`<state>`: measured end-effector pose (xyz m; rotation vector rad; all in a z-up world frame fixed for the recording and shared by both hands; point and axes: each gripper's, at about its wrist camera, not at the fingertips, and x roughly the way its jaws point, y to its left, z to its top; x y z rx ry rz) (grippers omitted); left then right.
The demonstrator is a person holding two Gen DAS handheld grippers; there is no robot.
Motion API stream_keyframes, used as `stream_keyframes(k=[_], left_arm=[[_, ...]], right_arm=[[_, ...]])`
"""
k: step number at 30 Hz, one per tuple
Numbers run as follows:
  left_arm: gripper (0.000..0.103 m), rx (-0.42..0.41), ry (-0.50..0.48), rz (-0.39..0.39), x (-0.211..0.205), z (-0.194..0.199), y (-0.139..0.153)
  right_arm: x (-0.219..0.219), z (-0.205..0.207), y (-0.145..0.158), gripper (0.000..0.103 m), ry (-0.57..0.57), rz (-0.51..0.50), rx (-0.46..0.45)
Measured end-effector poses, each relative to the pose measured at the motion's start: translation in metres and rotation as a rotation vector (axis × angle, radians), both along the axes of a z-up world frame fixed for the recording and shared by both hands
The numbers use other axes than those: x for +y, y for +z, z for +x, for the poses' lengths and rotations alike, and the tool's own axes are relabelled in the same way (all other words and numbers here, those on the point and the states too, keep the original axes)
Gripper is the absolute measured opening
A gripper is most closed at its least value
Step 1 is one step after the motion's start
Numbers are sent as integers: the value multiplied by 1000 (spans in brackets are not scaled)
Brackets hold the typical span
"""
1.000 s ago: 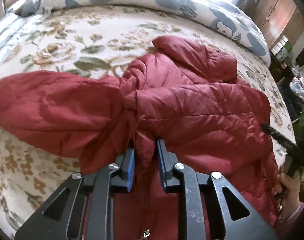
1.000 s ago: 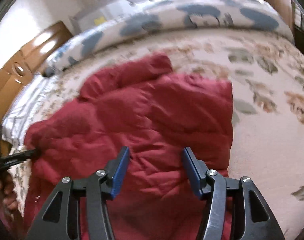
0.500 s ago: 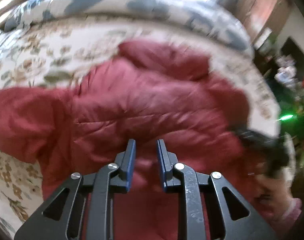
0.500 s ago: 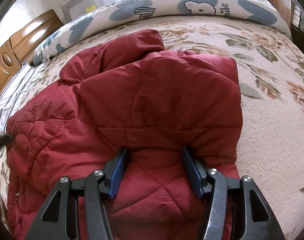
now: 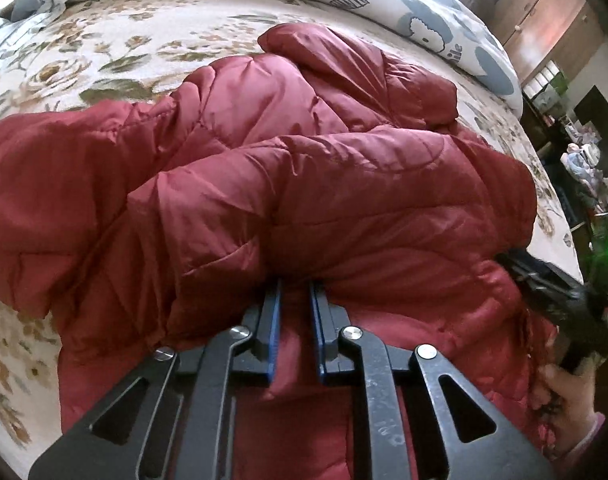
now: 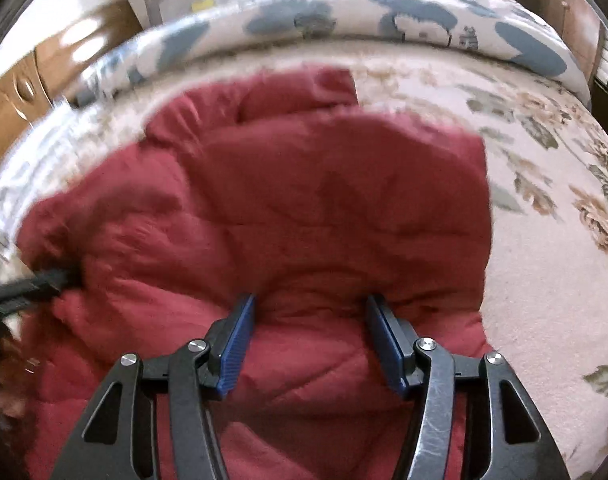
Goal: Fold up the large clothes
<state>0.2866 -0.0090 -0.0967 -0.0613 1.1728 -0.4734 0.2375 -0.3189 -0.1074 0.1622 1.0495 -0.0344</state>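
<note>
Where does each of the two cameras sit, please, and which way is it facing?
Left wrist: on the left gripper, looking steeply down along its closing fingers, which pinch the red jacket on the floral bedspread; a hand holding the right gripper shows at right.
Right wrist: on the right gripper, facing down along its fingers, jacket bulging between them; the left gripper at left.
Shared: jacket, bedspread, blue-patterned duvet.

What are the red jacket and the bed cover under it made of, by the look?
Red jacket: likely nylon or polyester shell, padded; slight sheen, stitched quilting, puffy folds. Bed cover: looks like plush or short-pile fabric, matte, fuzzy surface with a printed floral pattern; fibre unclear.
</note>
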Motion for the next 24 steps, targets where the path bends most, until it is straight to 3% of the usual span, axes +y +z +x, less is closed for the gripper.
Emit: stream_keyframes(k=[9, 12, 21, 23, 24], left_arm=[[12, 1, 18, -59, 8, 0, 6], [12, -5, 38, -107, 19, -6, 16], [19, -22, 126, -154, 60, -21, 34], [25, -25, 160, -164, 73, -22, 36], [34, -29, 174, -163, 77, -22, 36]], right_arm=[[-5, -1, -1, 60, -20, 24, -9], [-9, -12, 15, 60, -38, 72, -33], [-4, -43, 47, 61, -16, 144, -81], [0, -50, 50, 61, -6, 149, -82], [1, -54, 51, 61, -2, 153, -81]])
